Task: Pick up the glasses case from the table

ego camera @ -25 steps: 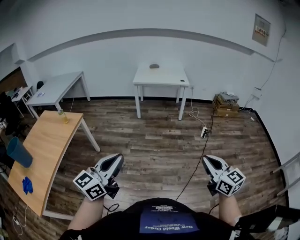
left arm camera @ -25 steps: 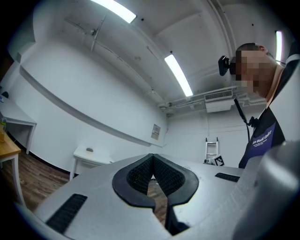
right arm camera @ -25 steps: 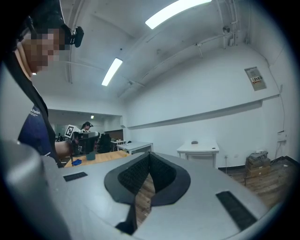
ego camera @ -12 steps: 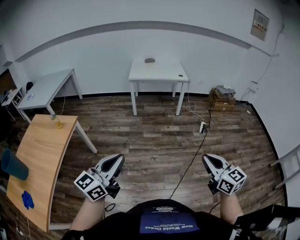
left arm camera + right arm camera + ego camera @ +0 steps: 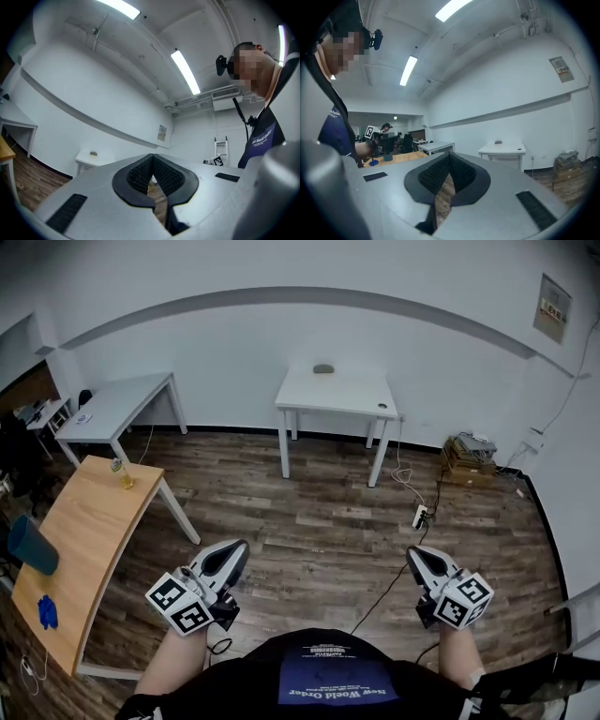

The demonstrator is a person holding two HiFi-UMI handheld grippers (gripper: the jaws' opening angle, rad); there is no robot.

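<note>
Nothing done yet: the glasses case (image 5: 323,368) lies on the far white bench (image 5: 354,395), well apart from the left claw (image 5: 234,556) and right claw (image 5: 417,560), both closed and empty; approach and grasp remain

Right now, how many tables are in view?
4: centre white table by the wall, left white table, wooden table nearest left, small desk at far-left edge. Others may be hidden.

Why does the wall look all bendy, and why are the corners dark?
Head view: the wide lens bows the white wall into a curve. Left gripper view: ceiling light strips glare bright; a dark ring frames the picture. Right gripper view: same dark ring.
</note>
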